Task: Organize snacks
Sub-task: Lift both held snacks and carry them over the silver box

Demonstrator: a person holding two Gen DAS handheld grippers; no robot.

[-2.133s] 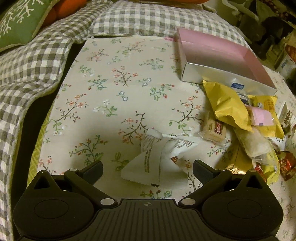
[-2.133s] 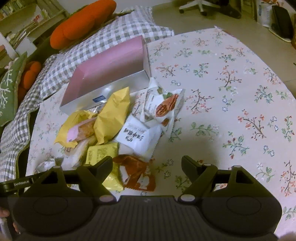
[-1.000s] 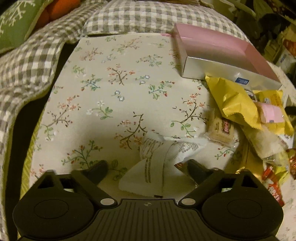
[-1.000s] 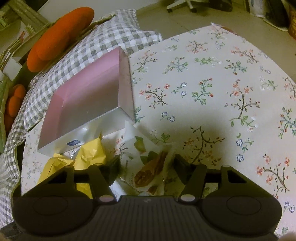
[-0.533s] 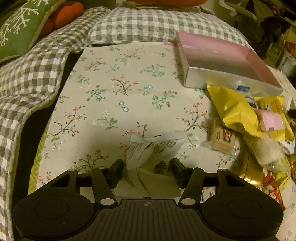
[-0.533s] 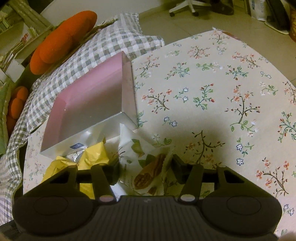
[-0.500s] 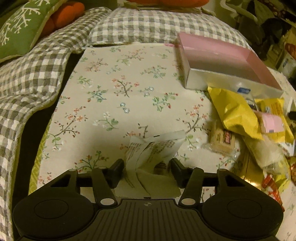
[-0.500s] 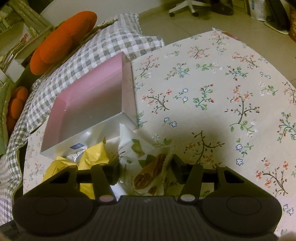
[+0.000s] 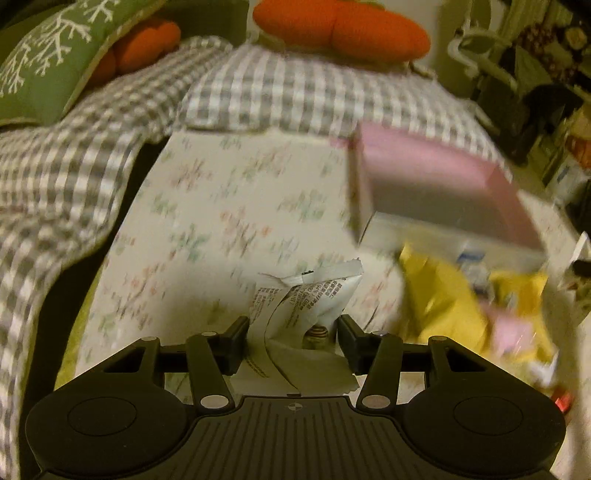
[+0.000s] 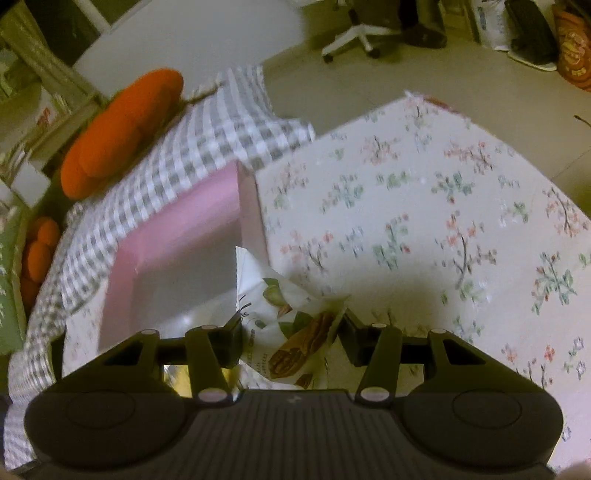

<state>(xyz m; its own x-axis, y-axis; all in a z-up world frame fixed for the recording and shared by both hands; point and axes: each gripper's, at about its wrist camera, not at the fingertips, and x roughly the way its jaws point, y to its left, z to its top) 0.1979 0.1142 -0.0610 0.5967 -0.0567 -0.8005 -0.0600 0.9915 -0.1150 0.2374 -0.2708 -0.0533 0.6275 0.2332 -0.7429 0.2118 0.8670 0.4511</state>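
My left gripper (image 9: 291,328) is shut on a white snack packet (image 9: 306,295) with printed text, lifted off the floral tablecloth (image 9: 229,221). To its right lies a pile of yellow and pink snack packets (image 9: 443,306), in front of an open pink-lined box (image 9: 436,184). My right gripper (image 10: 291,332) grips a white packet (image 10: 273,295) printed with walnuts and leaves; its jaws are closing on it. That packet hangs above the near right corner of the pink box (image 10: 177,258), whose inside shows nothing in it.
A grey checked blanket (image 9: 288,96) borders the table's far and left sides. Orange cushions (image 9: 340,26) and a green pillow (image 9: 48,70) lie on it. An office chair base (image 10: 351,40) and bags stand on the floor beyond the floral table (image 10: 406,221).
The left gripper closed on the white packet and lifted it. The right gripper tightened on the walnut packet, rose and moved toward the pink box. Both views now show motion blur.
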